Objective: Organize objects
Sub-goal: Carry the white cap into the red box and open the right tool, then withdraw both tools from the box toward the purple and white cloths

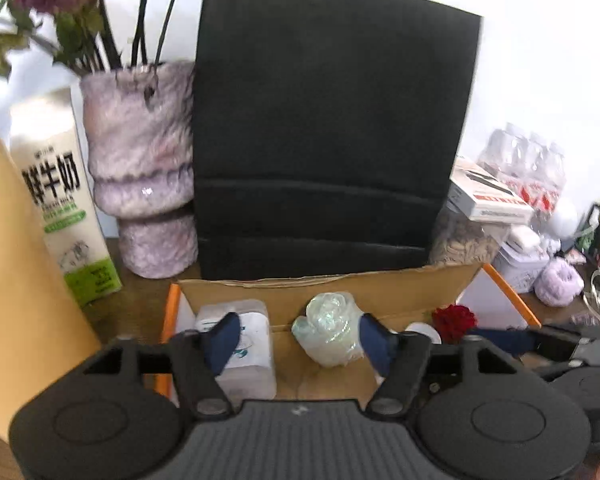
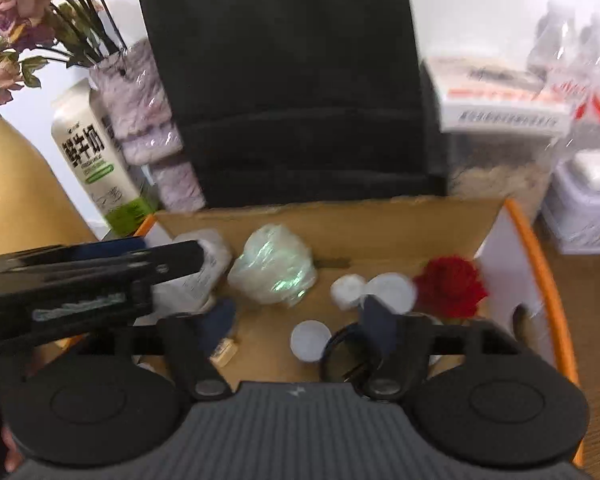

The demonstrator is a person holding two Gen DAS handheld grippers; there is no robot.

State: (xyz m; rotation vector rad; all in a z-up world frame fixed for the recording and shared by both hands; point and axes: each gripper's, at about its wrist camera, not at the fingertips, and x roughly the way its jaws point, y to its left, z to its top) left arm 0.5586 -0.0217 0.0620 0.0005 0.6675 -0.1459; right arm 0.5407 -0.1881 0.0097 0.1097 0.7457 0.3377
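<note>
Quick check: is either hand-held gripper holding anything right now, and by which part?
Nothing is held. The left hand-held gripper and the right hand-held gripper both stand open over the box, with nothing pressed between their fingers.

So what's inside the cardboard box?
Inside the cardboard box: a shiny pale rose, a red rose, a white tissue pack and small white lids. The near corners are hidden by the grippers.

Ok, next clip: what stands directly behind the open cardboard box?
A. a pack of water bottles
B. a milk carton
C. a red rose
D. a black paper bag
D: the black paper bag rises right behind the back wall of the cardboard box; the milk carton stands off to the left, and the red rose lies inside the box.
</note>
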